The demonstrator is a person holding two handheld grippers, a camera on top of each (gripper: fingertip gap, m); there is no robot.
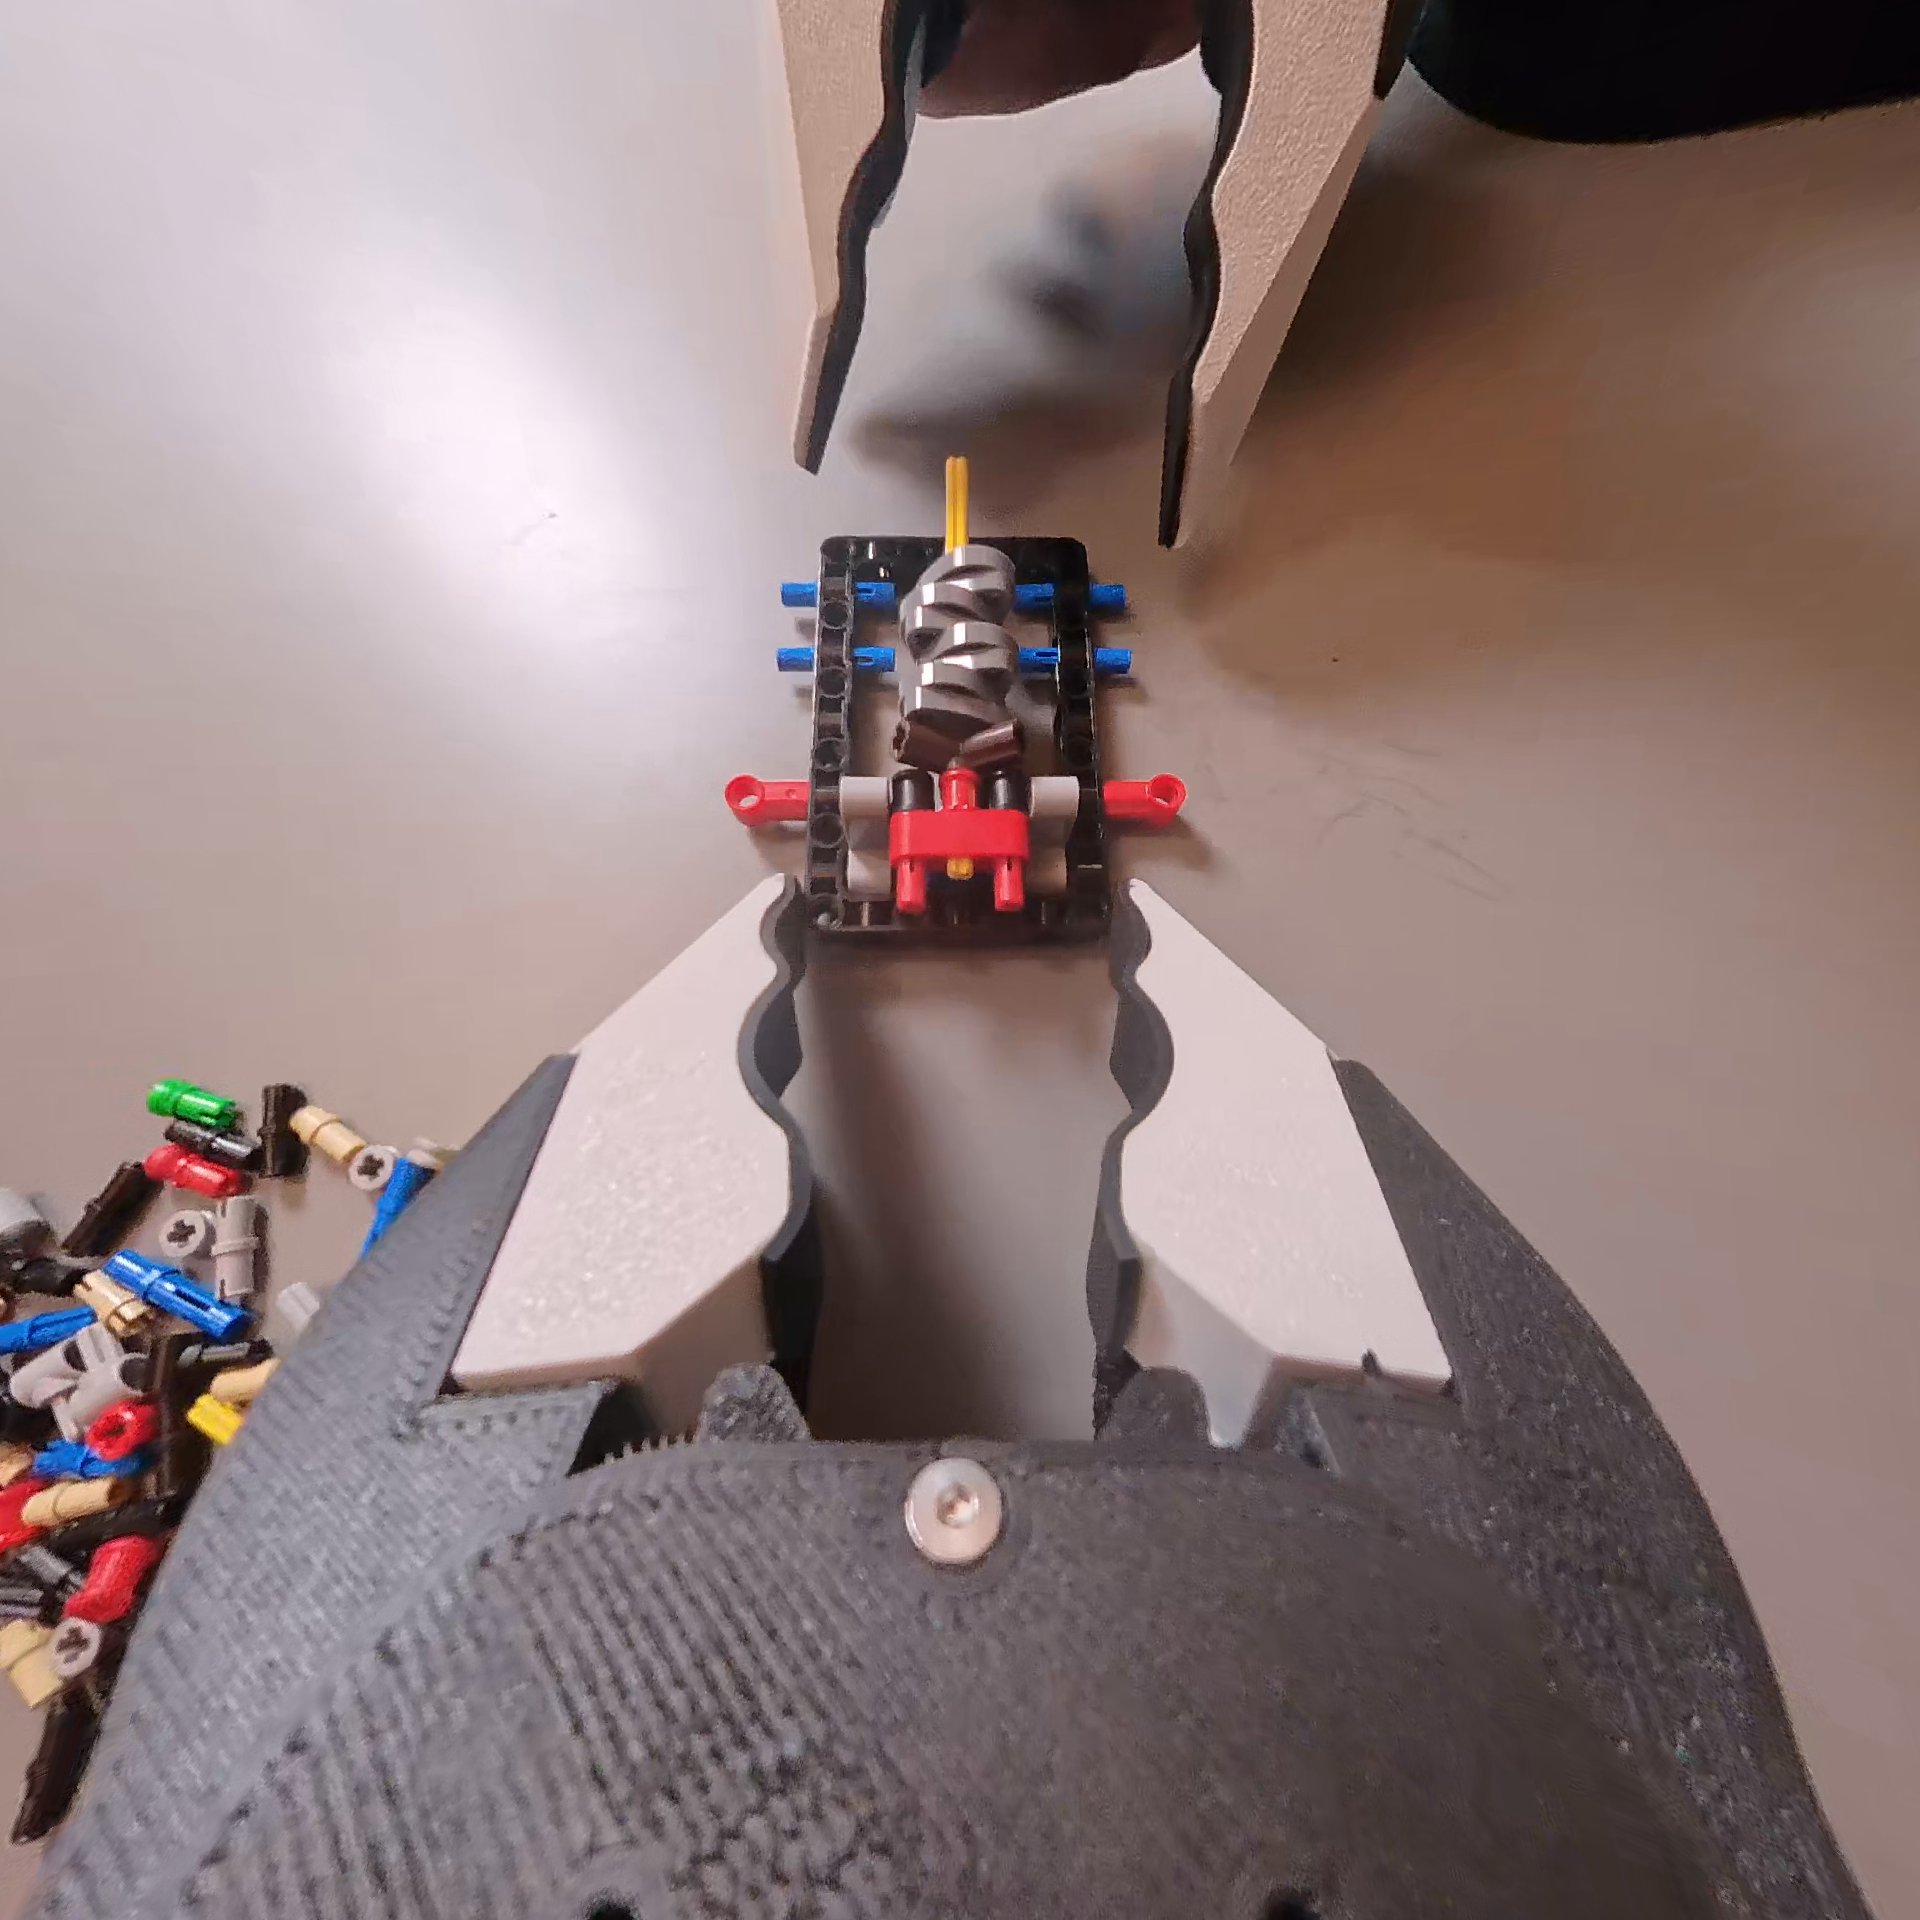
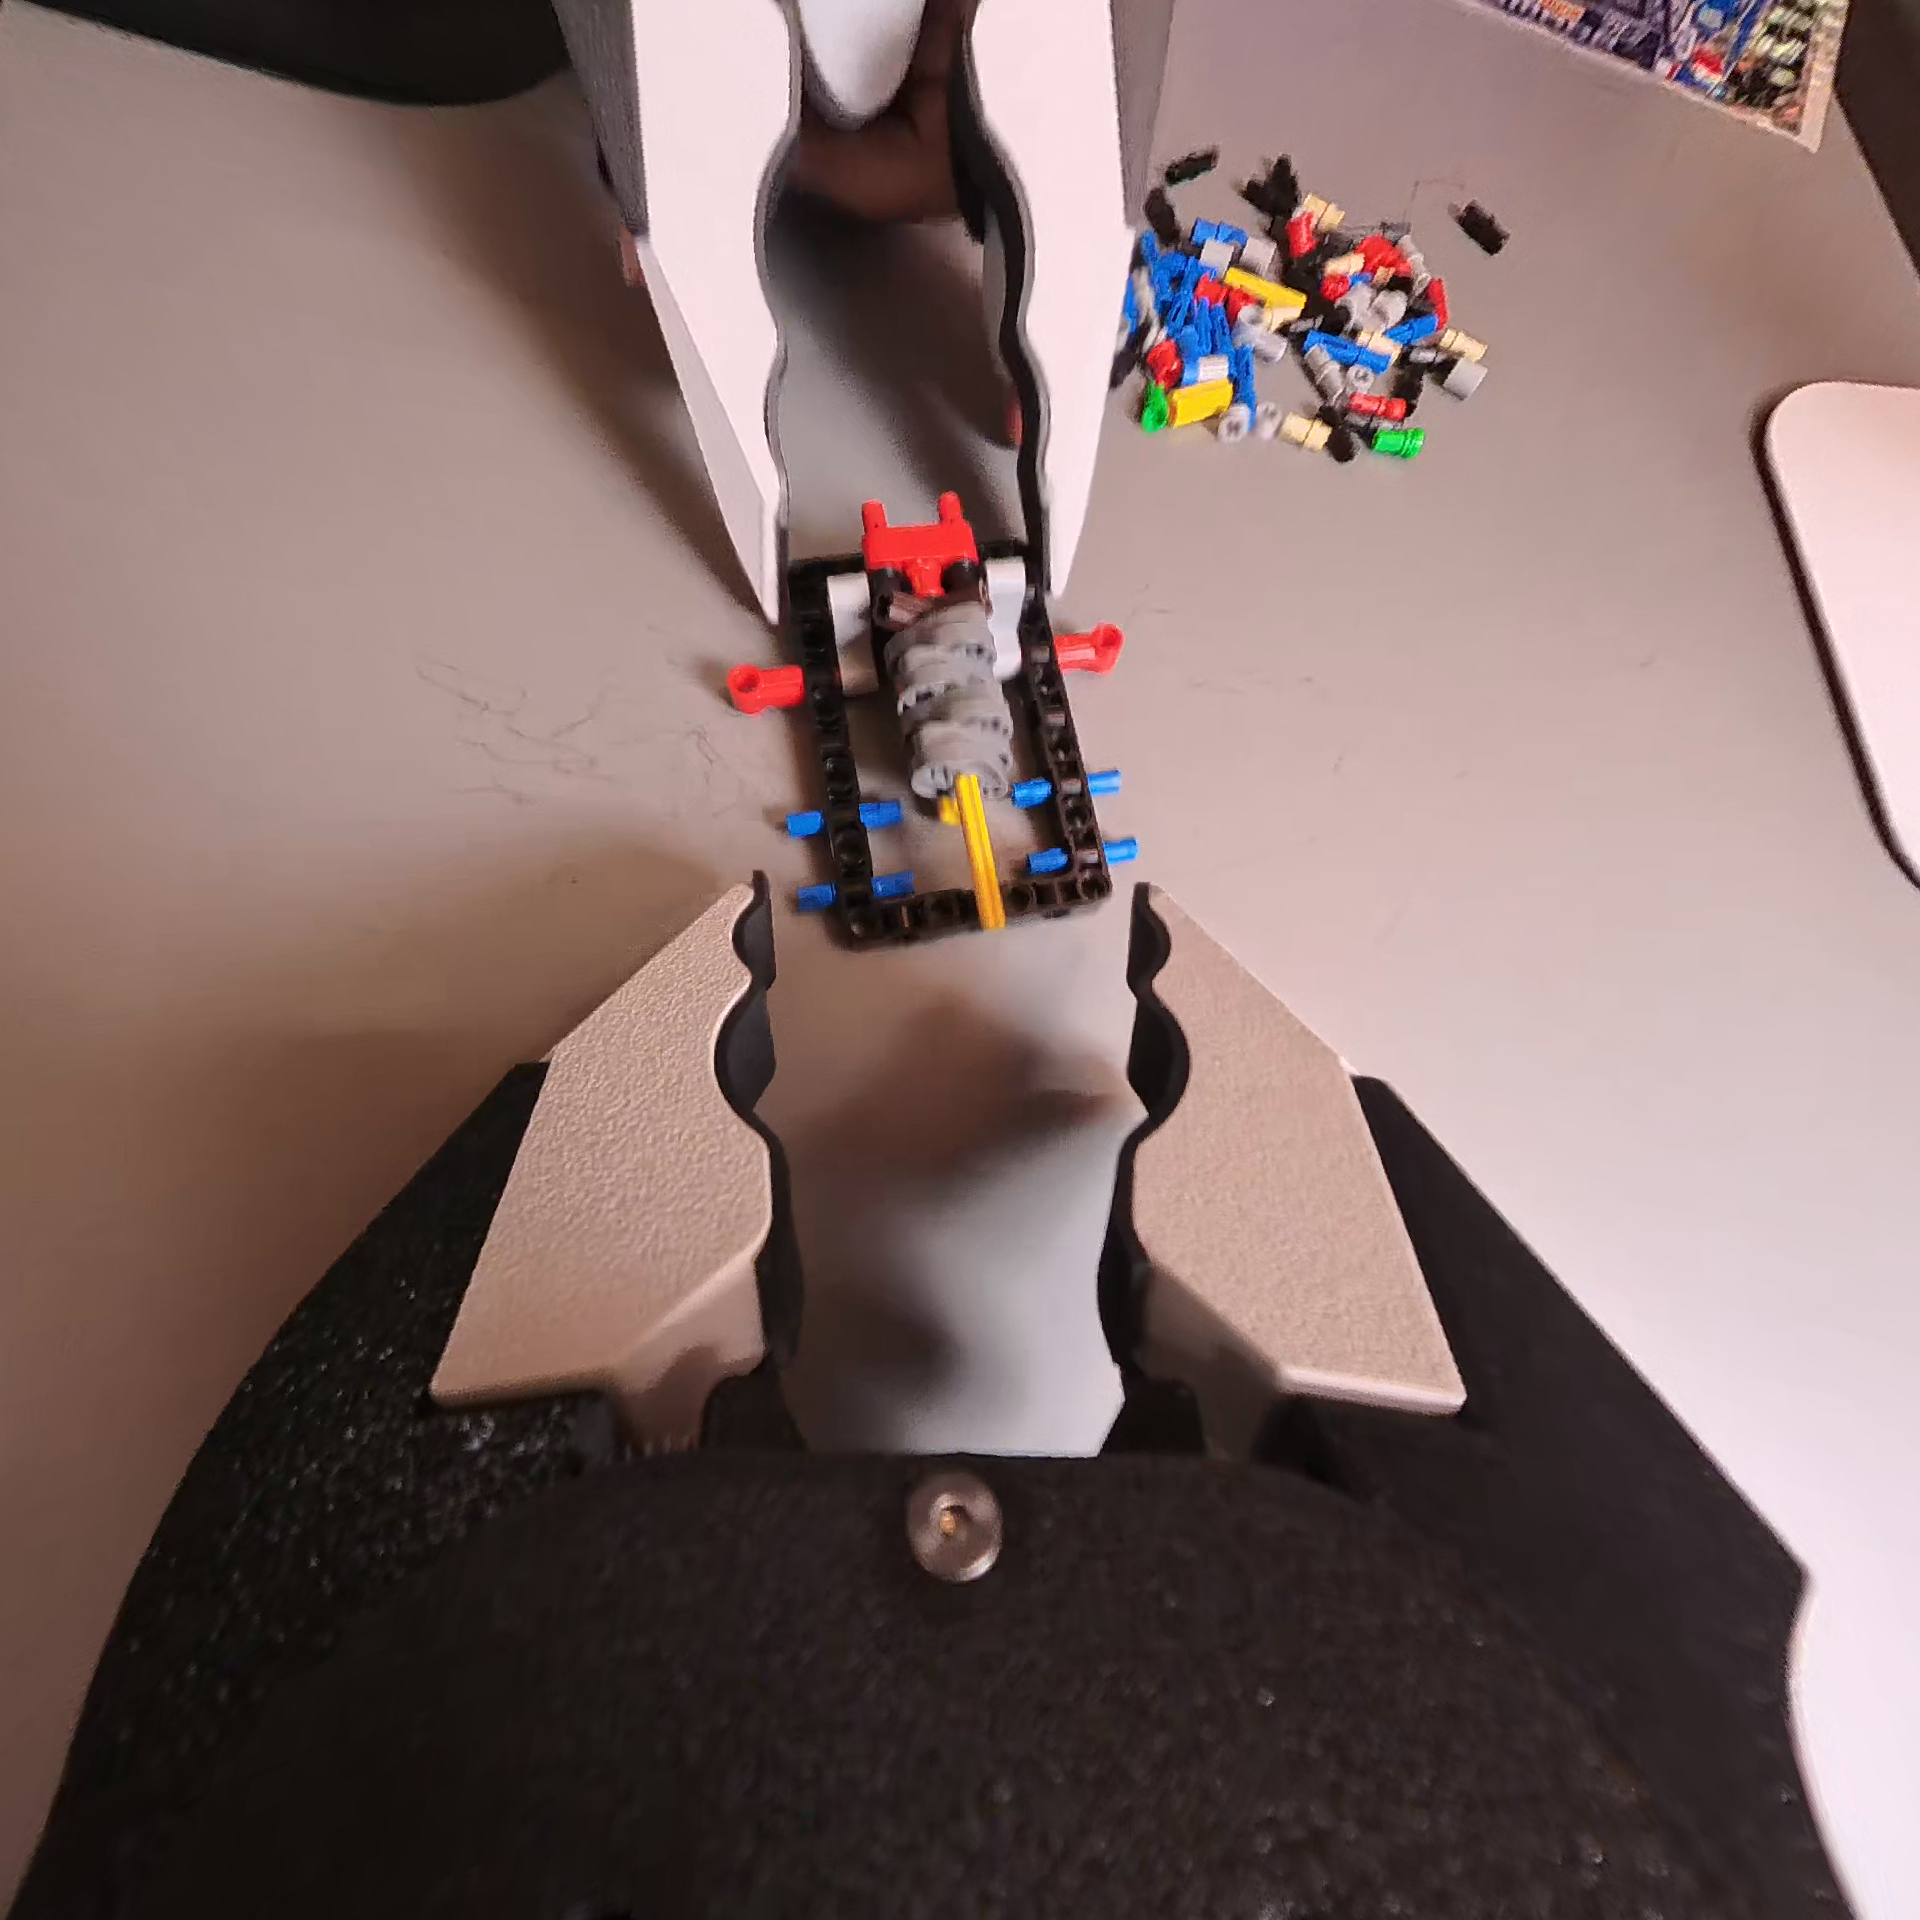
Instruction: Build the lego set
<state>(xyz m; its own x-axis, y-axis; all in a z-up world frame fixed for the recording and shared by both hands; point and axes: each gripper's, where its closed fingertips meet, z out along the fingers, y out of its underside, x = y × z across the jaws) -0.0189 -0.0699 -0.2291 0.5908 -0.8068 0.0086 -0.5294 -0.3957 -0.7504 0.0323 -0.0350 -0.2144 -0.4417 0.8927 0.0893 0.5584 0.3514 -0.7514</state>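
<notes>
A black rectangular lego frame (image 1: 831, 727) lies flat on the table, also in the right wrist view (image 2: 1065, 748). It holds a stack of grey cam pieces (image 1: 956, 644), a yellow axle (image 1: 956, 499) sticking out the far end, a red connector (image 1: 958, 836), and blue and red pins through its rails. My left gripper (image 1: 961, 904) clasps the frame's red-connector end, pads against both rails; it also shows in the right wrist view (image 2: 909, 603). My right gripper (image 2: 951, 904) is open and empty at the yellow-axle (image 2: 979, 852) end, and shows in the left wrist view (image 1: 987, 504).
A pile of loose small lego parts (image 1: 135, 1351) lies left of my left gripper; it shows at the upper right in the right wrist view (image 2: 1299, 312). A printed booklet (image 2: 1683, 52) lies beyond it. A white flat object (image 2: 1849, 540) sits at the right edge. One gripper's finger ends stand about 8 centimetres off the other's. About 20 centimetres separates my left fingertips from the white flat object (image 2: 1849, 540).
</notes>
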